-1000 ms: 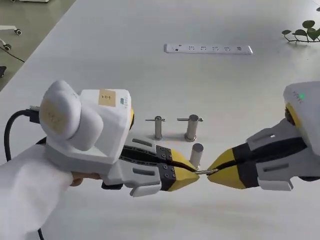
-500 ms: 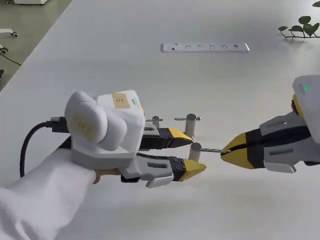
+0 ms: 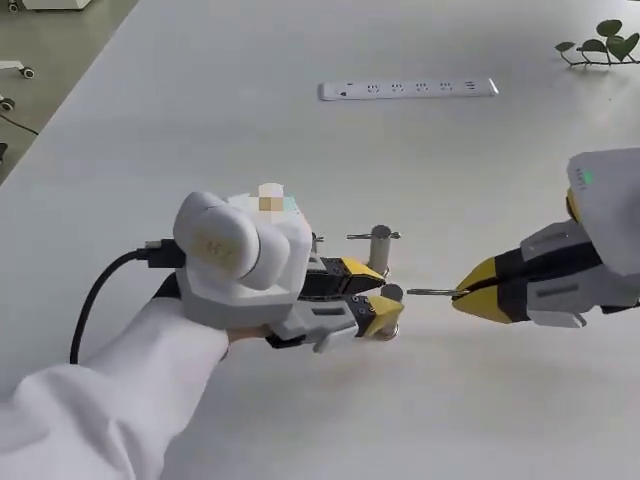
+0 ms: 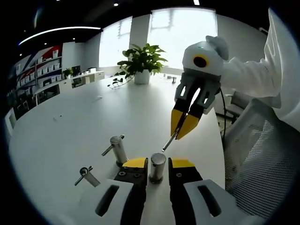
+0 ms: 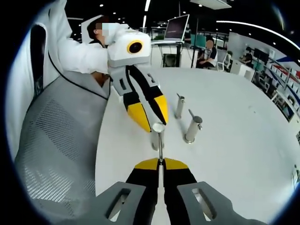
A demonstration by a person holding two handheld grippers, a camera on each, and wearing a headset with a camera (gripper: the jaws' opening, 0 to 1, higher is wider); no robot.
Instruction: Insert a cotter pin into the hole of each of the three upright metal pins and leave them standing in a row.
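Left claw (image 3: 390, 292) is narrowed about the third upright pin (image 4: 158, 165), one jaw each side—whether it truly pinches I cannot tell. My right claw (image 3: 462, 293) is clamped on the cotter pin (image 3: 432, 292), its tip just ahead, near that pin's head. I'd steady the pin, line the cotter with the cross-hole, then push straight—any sideways load could topple it.

Straight ahead of the right gripper (image 3: 462, 293), its cotter pin (image 3: 430, 292) and the left gripper (image 3: 388, 296) block the way. Just beyond the left gripper's jaws stand two upright metal pins (image 4: 118, 150). On either side of the right gripper the table (image 3: 450, 170) lies open.
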